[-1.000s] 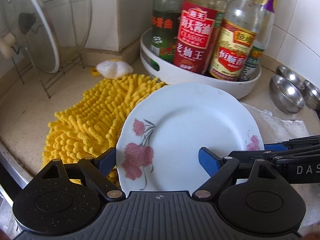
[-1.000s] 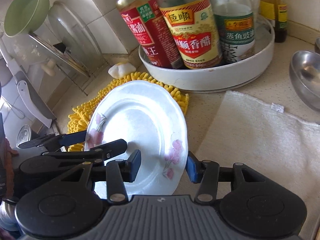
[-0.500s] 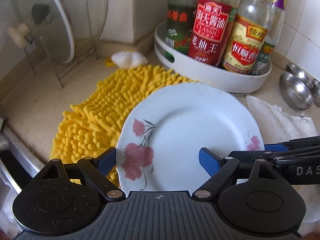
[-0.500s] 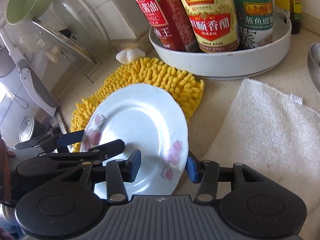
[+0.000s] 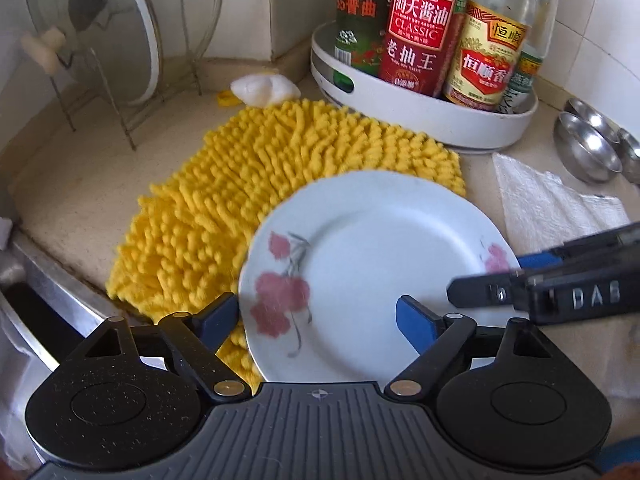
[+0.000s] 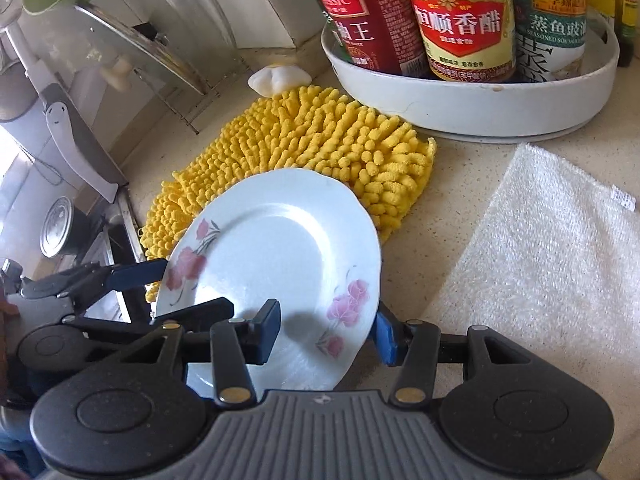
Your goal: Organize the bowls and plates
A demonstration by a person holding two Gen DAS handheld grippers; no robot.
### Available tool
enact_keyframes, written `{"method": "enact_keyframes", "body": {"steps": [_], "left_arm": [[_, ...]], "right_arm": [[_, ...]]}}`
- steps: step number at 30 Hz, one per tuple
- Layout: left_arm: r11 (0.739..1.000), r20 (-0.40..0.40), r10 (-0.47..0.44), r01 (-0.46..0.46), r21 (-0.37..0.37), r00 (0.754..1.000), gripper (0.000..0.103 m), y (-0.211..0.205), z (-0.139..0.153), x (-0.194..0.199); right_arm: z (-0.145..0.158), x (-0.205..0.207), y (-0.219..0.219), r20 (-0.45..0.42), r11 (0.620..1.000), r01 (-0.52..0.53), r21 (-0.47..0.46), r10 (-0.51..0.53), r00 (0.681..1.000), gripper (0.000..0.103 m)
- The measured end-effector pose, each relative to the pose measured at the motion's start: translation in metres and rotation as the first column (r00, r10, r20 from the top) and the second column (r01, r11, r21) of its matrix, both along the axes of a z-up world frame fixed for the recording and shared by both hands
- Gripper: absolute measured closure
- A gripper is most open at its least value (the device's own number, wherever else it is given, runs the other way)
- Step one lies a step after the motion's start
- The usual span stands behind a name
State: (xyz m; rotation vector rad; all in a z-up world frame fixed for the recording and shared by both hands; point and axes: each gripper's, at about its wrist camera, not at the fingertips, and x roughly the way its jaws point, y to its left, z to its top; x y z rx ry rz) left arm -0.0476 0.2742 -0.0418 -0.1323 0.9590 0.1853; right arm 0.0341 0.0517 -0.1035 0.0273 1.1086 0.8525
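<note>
A white plate with pink flowers (image 5: 372, 264) (image 6: 276, 264) is held above the counter, over the edge of a yellow chenille mat (image 5: 256, 192) (image 6: 320, 148). My left gripper (image 5: 316, 316) is shut on the plate's rim, one blue pad under it and one on top. My right gripper (image 6: 326, 328) is shut on the opposite rim. Each gripper shows in the other's view, the right one at the plate's right edge (image 5: 536, 276), the left one at its left edge (image 6: 132, 284). Steel bowls (image 5: 588, 148) sit at the far right.
A white round tray (image 5: 424, 112) (image 6: 472, 100) holds several sauce bottles at the back. A glass lid (image 5: 96, 32) stands in a wire rack at back left. A white towel (image 6: 544, 248) (image 5: 548, 200) lies to the right. A sink edge (image 5: 44, 280) runs at the left.
Both grippers have pulled back and up with the plate; the tray, mat and rack look farther away. The right gripper's fingers have shifted slightly on the rim.
</note>
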Motion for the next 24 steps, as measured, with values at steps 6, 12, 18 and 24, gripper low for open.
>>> {"method": "enact_keyframes", "body": {"steps": [6,12,18,24], "left_arm": [[0.998,0.065,0.019,-0.015,-0.065,0.998,0.013,0.010,0.005,-0.006],[0.998,0.076,0.025,-0.020,-0.067,0.997,0.012,0.008,0.006,0.000],[0.995,0.074,-0.007,0.014,-0.096,0.997,0.012,0.001,0.010,-0.005],[0.993,0.094,-0.050,0.059,-0.104,0.994,0.010,-0.020,0.010,0.006]], "right_arm": [[0.007,0.004,-0.002,0.034,1.000,-0.003,0.017,0.003,0.999,0.048],[0.001,0.003,-0.008,0.004,1.000,0.002,0.024,-0.002,1.000,0.048],[0.010,0.001,-0.026,-0.014,0.998,0.047,0.043,-0.047,0.999,0.048],[0.007,0.008,-0.046,0.001,0.993,0.114,0.019,-0.114,0.994,0.048]]}}
